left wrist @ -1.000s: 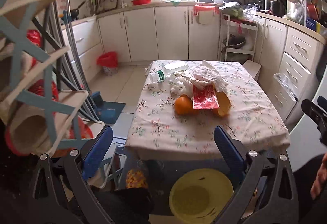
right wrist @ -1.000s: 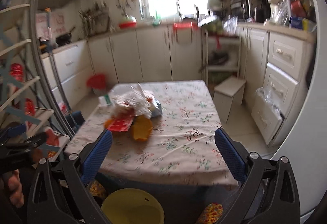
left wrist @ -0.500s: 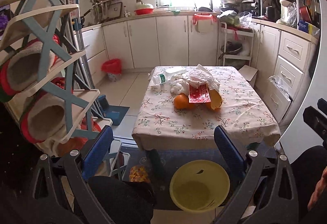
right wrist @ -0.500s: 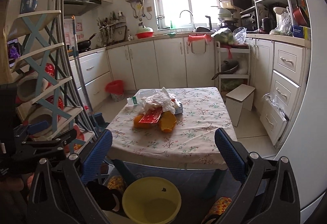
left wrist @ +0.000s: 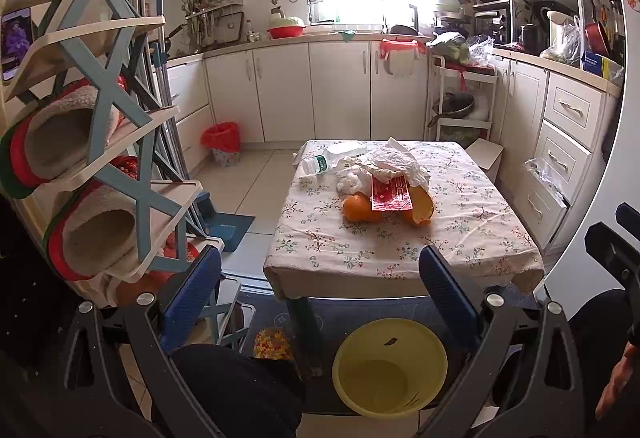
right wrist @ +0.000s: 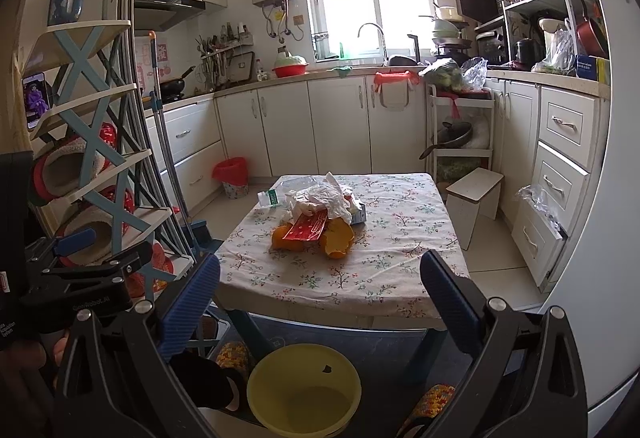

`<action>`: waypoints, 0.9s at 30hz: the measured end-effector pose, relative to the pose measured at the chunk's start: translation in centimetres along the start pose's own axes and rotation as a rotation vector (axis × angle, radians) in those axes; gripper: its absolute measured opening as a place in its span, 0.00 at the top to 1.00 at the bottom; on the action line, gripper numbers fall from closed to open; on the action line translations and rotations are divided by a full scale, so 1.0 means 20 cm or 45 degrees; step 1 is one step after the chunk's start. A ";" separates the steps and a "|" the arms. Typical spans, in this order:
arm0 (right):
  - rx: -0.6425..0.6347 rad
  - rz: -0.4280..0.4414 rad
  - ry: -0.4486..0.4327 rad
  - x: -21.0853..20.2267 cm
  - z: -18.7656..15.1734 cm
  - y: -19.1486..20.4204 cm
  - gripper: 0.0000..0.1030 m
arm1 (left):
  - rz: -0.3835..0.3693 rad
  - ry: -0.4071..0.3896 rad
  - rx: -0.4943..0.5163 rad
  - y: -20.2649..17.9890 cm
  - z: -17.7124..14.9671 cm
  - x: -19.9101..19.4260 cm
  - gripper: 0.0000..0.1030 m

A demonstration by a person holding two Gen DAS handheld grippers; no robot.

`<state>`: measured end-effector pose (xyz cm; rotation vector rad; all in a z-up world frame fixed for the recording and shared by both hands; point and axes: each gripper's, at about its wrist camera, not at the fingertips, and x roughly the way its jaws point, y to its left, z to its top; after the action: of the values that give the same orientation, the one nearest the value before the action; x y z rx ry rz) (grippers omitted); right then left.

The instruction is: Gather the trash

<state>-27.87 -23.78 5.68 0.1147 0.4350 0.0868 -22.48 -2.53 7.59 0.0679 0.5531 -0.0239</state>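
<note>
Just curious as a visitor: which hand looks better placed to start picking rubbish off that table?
Probably the left gripper: in its view the trash pile sits nearer and more centred between its open fingers. The right gripper is open too, but farther back.

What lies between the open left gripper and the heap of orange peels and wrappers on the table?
In the left wrist view, only bare floral tablecloth lies between the left gripper and the trash heap. The round yellow plastic basin sits lower, on the floor.

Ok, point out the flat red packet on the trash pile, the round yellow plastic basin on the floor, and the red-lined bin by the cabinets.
Flat red packet (left wrist: 391, 193): left wrist view, its centre.
Round yellow plastic basin (left wrist: 434, 351): left wrist view, right rim.
Red-lined bin (right wrist: 231, 170): right wrist view, red liner.
</note>
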 end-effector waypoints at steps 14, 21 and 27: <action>0.017 -0.021 0.003 -0.01 0.01 -0.01 0.07 | 0.000 -0.001 0.006 0.00 0.00 -0.02 0.08; 0.018 -0.026 0.003 -0.01 0.01 -0.01 0.07 | -0.001 0.001 0.005 -0.01 0.00 -0.02 0.08; 0.018 -0.037 -0.001 -0.01 0.01 -0.03 0.07 | -0.001 0.009 0.012 -0.04 0.01 -0.01 0.08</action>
<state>-27.87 -24.33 5.95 0.1224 0.4365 0.0549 -22.54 -3.28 7.80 0.0773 0.5605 -0.0271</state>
